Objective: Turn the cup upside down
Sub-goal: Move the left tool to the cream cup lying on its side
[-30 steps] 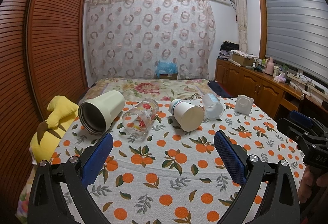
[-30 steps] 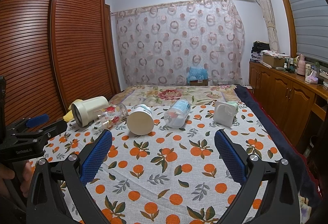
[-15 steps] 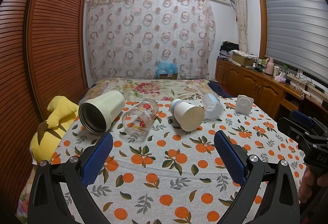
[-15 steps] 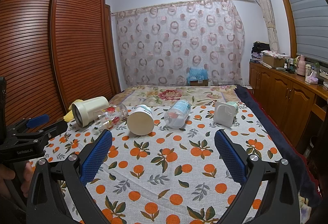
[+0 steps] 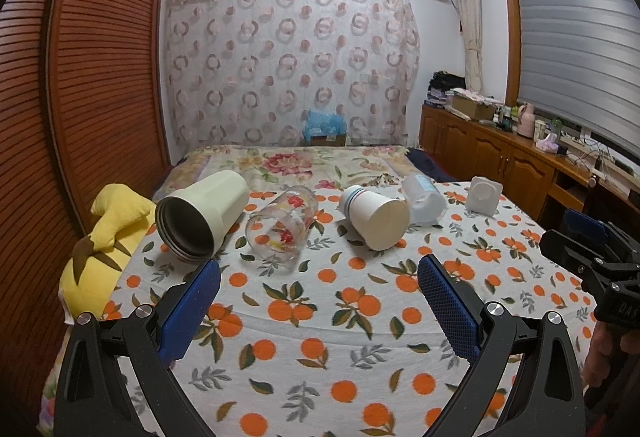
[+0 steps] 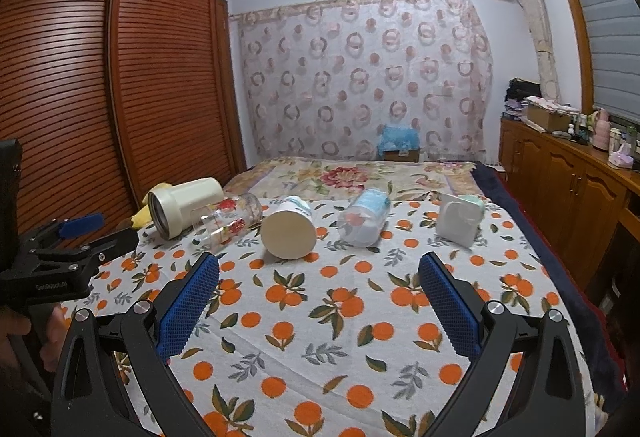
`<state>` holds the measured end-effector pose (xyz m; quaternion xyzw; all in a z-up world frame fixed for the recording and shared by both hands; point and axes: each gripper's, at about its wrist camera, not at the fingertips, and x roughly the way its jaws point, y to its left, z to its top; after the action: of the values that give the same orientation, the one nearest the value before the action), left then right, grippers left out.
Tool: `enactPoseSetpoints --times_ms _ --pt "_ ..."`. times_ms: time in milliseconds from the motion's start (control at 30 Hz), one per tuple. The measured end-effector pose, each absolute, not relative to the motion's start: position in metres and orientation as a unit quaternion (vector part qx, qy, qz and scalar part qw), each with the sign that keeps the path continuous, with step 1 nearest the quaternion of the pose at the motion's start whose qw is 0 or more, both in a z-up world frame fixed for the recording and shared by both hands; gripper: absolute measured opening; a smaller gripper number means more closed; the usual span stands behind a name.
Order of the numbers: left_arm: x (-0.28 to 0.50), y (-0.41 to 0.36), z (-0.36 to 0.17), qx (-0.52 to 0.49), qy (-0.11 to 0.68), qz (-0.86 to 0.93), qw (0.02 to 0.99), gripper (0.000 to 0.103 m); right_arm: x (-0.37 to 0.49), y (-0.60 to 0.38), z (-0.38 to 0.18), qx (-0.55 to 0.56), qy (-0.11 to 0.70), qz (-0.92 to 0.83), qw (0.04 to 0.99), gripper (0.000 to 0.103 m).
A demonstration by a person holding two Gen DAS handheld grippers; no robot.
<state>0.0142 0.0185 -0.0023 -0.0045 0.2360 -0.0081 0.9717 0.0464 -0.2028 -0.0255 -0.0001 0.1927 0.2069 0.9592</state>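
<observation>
Left wrist view: the left gripper [image 5: 319, 277] hangs over the orange-print cloth [image 5: 320, 321] with its blue fingers [image 5: 191, 309] spread wide and nothing between them. Ahead of it a row of vessels lies on the cloth, all on their sides. Just beyond the left finger is a cream tumbler [image 5: 202, 215], its dark mouth facing the camera. To its right, straight ahead of the gap between the fingers, lies a clear floral glass [image 5: 282, 229], mouth toward the camera. Farther right lies the white paper cup [image 5: 374, 217] with coloured stripes near one end and a flat round end turned toward the gripper. Behind and touching it is a clear plastic cup [image 5: 424, 199], and beyond that a white square container [image 5: 484, 195], set apart. A yellow plush toy [image 5: 104, 237] sits off the left finger, at the cloth's edge. The right gripper [image 5: 588, 245] shows at the right border, a hand on its handle.

In the right wrist view, the right gripper [image 6: 319, 277] is likewise released, its fingers [image 6: 450, 307] wide apart and empty above the cloth [image 6: 320, 337]. The paper cup [image 6: 289, 227] lies ahead, slightly left of centre, well apart from both fingers; the plastic cup [image 6: 364, 217] lies just right of it. The floral glass [image 6: 228, 219] and tumbler [image 6: 182, 205] lie farther left, the square container [image 6: 460, 219] ahead of the right finger. The left gripper [image 6: 80, 233] appears at the left edge, fingers parted.
</observation>
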Motion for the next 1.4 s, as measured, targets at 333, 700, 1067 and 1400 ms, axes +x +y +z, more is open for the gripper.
enactPoseSetpoints --times_ms 333,700,1067,1400 --pt "0.041 0.050 -0.003 0.004 0.263 -0.014 0.965 0.095 0.065 -0.169 -0.025 -0.019 0.201 0.242 0.949 0.100" --pt "0.079 0.081 0.009 0.003 0.294 -0.041 0.955 0.095 0.096 -0.124 -0.027 -0.034 0.234 0.270 0.934 0.095" --pt "0.141 0.105 0.012 0.054 0.348 -0.032 0.935 0.087 0.116 -0.079 -0.033 -0.059 0.258 0.296 0.918 0.093" --pt "0.209 0.126 0.000 0.060 0.443 -0.044 0.893 0.079 0.121 -0.058 -0.047 -0.072 0.276 0.312 0.906 0.093"
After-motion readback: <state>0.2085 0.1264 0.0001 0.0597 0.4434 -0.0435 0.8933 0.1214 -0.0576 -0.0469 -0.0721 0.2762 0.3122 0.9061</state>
